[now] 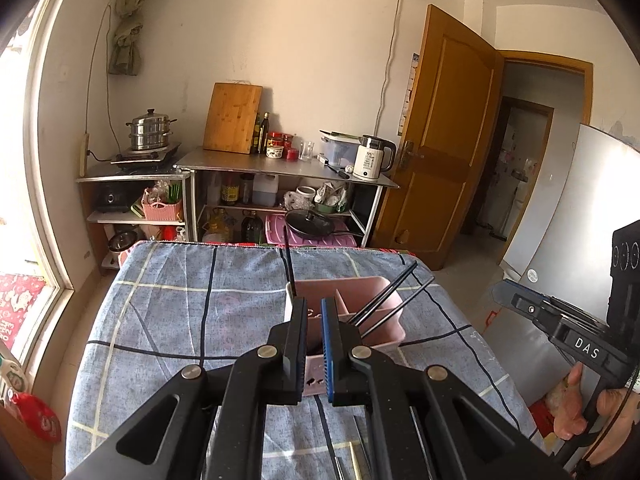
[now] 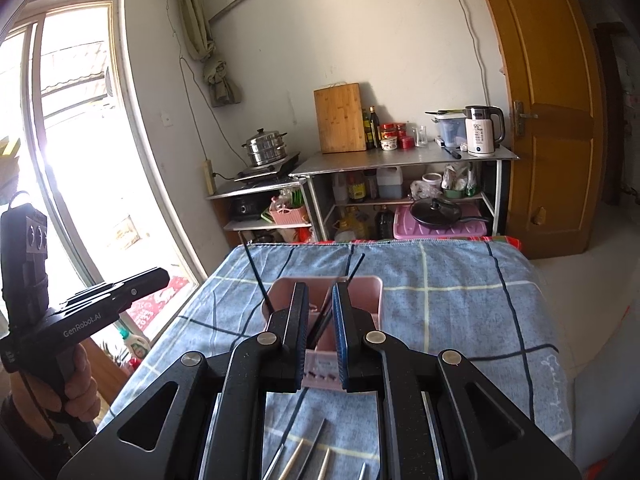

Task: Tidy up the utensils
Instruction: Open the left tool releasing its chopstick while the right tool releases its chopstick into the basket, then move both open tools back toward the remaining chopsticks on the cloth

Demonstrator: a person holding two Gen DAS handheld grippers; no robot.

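A pink divided utensil holder (image 1: 360, 300) (image 2: 360, 296) stands on the table with the blue checked cloth (image 1: 180, 312) (image 2: 460, 304). Black chopsticks lean out of it: one upright at its left (image 1: 289, 264) (image 2: 256, 276), two slanting right (image 1: 394, 292). My left gripper (image 1: 314, 304) hangs just above the holder's near side, jaws slightly apart, nothing between them. My right gripper (image 2: 320, 288) is over the holder too, jaws slightly apart and empty; a black chopstick (image 2: 354, 266) shows behind them. More utensils (image 2: 308, 456) (image 1: 354, 460) lie on the cloth below the grippers.
Behind the table stand metal shelves (image 1: 280, 168) with a kettle (image 1: 372, 158), cutting board (image 1: 232, 118), steamer pot (image 1: 150, 132), bottles and a pan. A wooden door (image 1: 444, 140) is at the right, a window (image 2: 72, 140) at the left.
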